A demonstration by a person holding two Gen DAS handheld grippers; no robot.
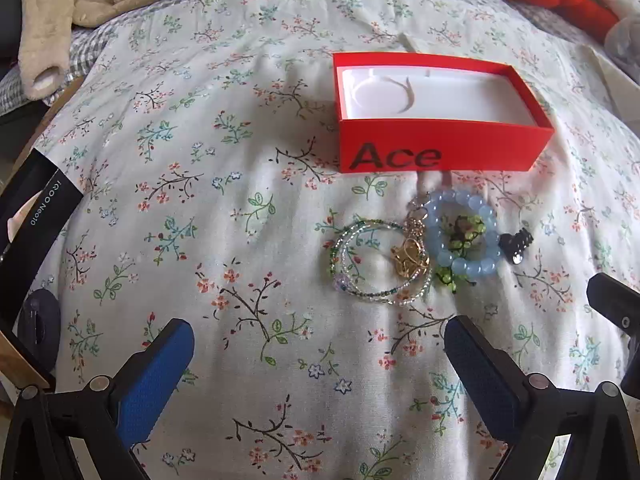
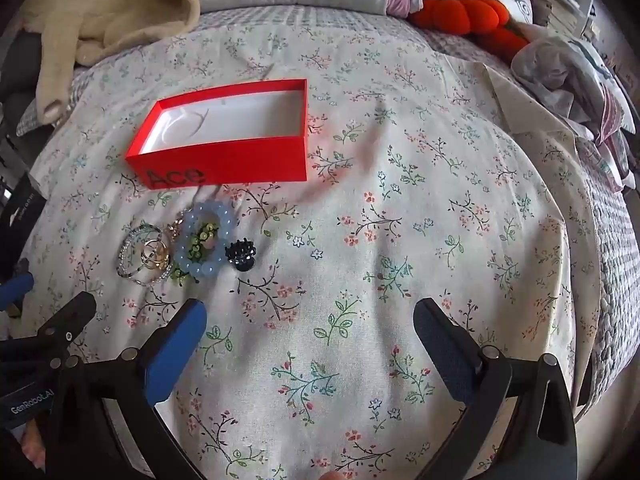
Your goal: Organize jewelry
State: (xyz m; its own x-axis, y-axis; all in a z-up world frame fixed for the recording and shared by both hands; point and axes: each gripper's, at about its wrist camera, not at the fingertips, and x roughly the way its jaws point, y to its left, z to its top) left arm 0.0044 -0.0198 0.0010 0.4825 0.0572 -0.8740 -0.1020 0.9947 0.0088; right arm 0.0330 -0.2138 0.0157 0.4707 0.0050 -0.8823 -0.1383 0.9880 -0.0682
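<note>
Nothing picked yet — both grippers are hovering above the floral sheet (image 1: 240, 160), so this is looking like the approach before the first grab. Left gripper (image 1: 320, 344) is sitting with its jaws spread wide and holding nothing; right gripper (image 2: 310, 322) likewise, wide apart and empty. The jewelry is lying in a tight cluster just in front of the red box (image 1: 432, 148): a thin beaded strand (image 1: 352, 276) coiled at the left, a gold charm (image 1: 410, 258) overlapping it, a blue bead bracelet (image 1: 464, 236) ringing a green beaded piece (image 1: 464, 236), and a small dark clip (image 1: 518, 246) just beside that. The box is standing open, its white liner bare. Next move is probably calling for singling one piece out — the clip is looking easiest, since the rest are touching or overlapping. Plenty of open sheet around the cluster; the box's near wall is sitting close behind it. Soft bedding may be giving under a pinch.
</note>
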